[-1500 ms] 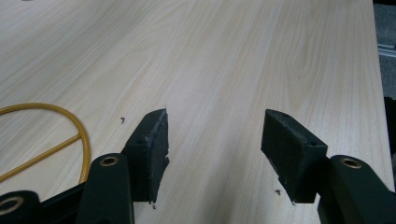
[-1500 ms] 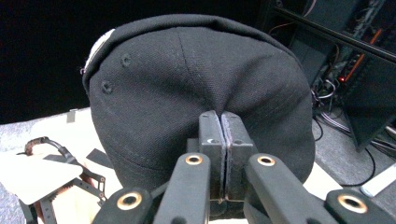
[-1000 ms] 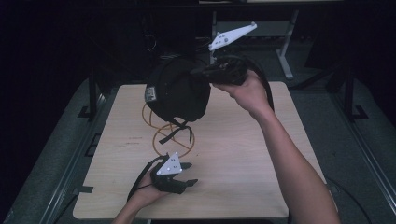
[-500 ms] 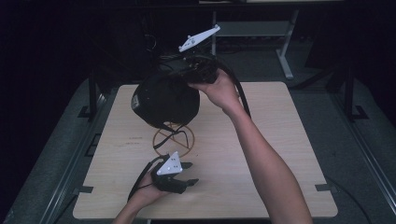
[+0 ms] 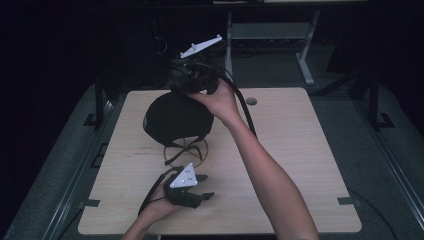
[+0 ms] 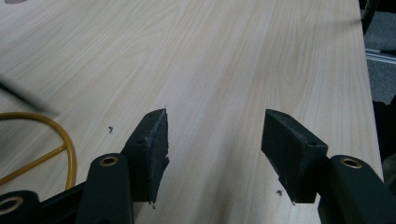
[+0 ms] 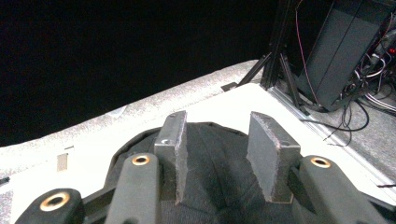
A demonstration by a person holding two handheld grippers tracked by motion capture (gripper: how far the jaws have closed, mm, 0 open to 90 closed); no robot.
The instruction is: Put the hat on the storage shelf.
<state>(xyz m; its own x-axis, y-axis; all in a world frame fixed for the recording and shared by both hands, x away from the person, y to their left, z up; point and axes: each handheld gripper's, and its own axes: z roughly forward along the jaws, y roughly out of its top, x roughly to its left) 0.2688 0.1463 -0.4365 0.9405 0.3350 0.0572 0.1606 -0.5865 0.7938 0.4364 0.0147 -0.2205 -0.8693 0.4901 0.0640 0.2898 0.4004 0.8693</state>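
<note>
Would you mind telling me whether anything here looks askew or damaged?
The black cap sits tilted on the yellow wire stand, its strap dangling. The left gripper pads have ragged, chipped edges. Otherwise nothing stands out.

The black cap [image 5: 176, 117] is covering most of the wire stand [image 5: 186, 151] beneath it; beside the stand, the left picture edge is cutting off its yellow ring [image 6: 44, 144].
</note>
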